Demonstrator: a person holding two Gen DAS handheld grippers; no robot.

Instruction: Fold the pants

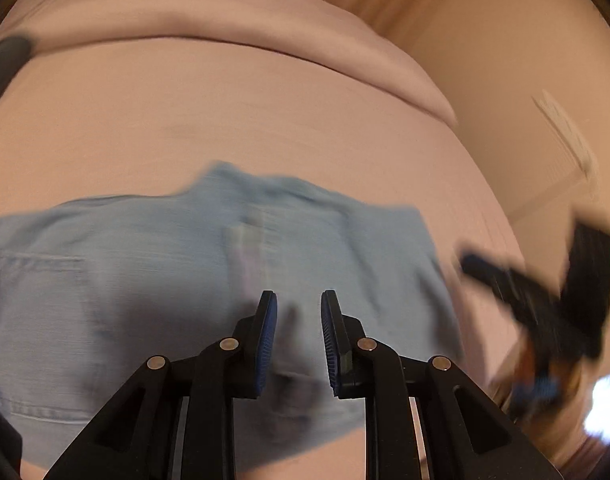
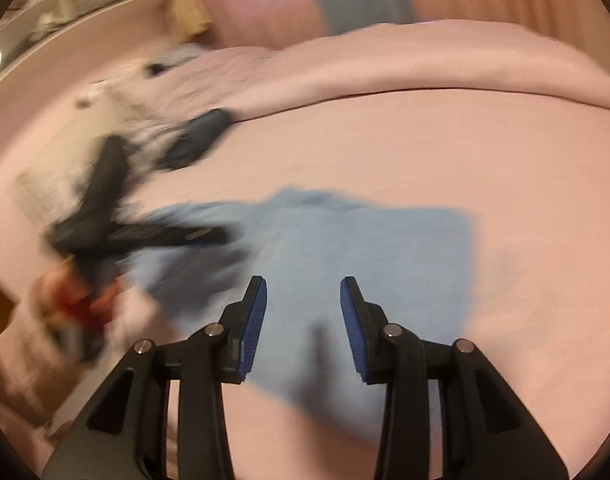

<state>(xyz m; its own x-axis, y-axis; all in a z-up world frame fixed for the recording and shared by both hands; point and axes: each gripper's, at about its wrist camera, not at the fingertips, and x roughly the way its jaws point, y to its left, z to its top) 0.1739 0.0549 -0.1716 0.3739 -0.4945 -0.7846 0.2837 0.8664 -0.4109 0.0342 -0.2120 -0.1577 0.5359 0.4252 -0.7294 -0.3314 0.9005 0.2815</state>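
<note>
both grippers hang over the pale blue pants (image 1: 209, 280), which lie folded in a flat bundle on the pink bed cover (image 1: 225, 112). left gripper (image 1: 299, 336) has its jaws apart with nothing between them; right gripper (image 2: 303, 328) likewise, spread wider. both views are motion-blurred.
</note>
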